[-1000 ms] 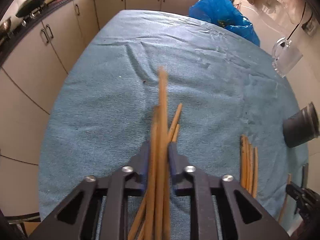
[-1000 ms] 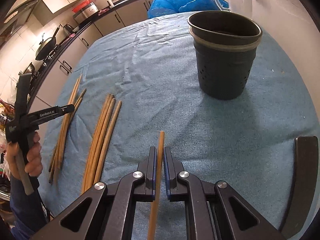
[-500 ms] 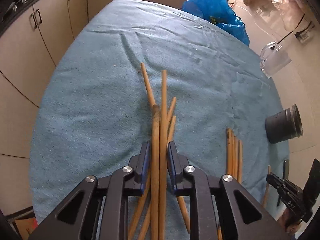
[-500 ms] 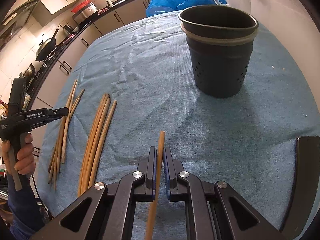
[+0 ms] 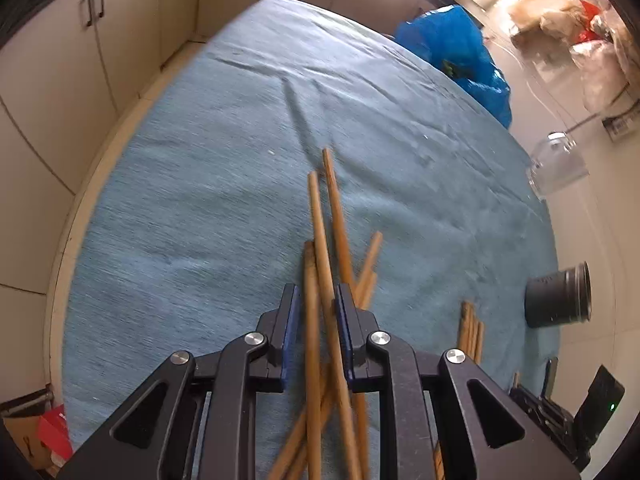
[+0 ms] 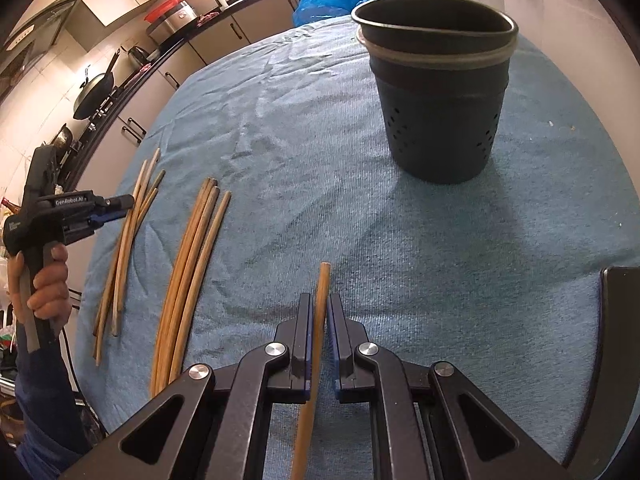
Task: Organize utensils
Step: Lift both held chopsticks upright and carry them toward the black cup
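Observation:
My left gripper (image 5: 316,300) hovers over a loose pile of wooden chopsticks (image 5: 320,232) on the blue cloth; its jaws stand a little apart around two of them, and I cannot tell whether they grip. It also shows from the side in the right wrist view (image 6: 116,204). My right gripper (image 6: 319,312) is shut on a single wooden chopstick (image 6: 322,284) above the cloth. The dark perforated utensil holder (image 6: 436,92) stands upright ahead of it, to the right. A second bundle of chopsticks (image 6: 192,264) lies left of my right gripper.
The table is covered by a blue towel (image 6: 320,140). A blue plastic bag (image 5: 452,44) sits at the far edge and a clear jug (image 5: 556,164) at the right. Kitchen cabinets (image 5: 72,40) run along the left. A dark object (image 6: 620,340) lies at the right edge.
My left gripper has swung and its jaws have widened; the chopsticks between them have fanned out. My right gripper has moved closer to the utensil holder with its chopstick.

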### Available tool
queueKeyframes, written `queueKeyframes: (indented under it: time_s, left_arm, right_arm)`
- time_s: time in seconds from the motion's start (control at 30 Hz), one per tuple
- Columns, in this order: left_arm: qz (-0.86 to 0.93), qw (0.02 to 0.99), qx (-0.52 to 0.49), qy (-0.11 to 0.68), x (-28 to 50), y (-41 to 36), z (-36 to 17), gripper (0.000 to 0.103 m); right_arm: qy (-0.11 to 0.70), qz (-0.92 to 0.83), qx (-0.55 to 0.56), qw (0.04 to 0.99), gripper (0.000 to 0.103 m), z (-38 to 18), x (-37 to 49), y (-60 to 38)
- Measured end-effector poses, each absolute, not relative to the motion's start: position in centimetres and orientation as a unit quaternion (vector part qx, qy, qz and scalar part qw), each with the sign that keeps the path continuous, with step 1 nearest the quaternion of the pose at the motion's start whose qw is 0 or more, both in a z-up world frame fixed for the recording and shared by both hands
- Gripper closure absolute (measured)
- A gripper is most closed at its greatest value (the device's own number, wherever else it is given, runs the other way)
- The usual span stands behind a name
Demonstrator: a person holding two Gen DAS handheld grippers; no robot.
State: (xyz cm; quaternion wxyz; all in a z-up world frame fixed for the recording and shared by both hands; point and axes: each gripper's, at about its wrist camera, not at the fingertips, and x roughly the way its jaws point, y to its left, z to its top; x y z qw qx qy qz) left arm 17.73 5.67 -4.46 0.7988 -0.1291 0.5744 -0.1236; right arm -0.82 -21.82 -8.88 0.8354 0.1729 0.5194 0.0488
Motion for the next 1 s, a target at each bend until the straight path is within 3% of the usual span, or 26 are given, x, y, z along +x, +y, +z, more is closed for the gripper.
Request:
queueKeyframes:
  time_s: [1.0]
  left_arm:
    - [-0.114, 0.805, -0.098, 0.574, 15.8, 6.2, -4.6, 0.082]
  right_arm:
    - [0.522, 0.045, 0.169, 0.835, 0.095, -9.3, -0.8, -21.7]
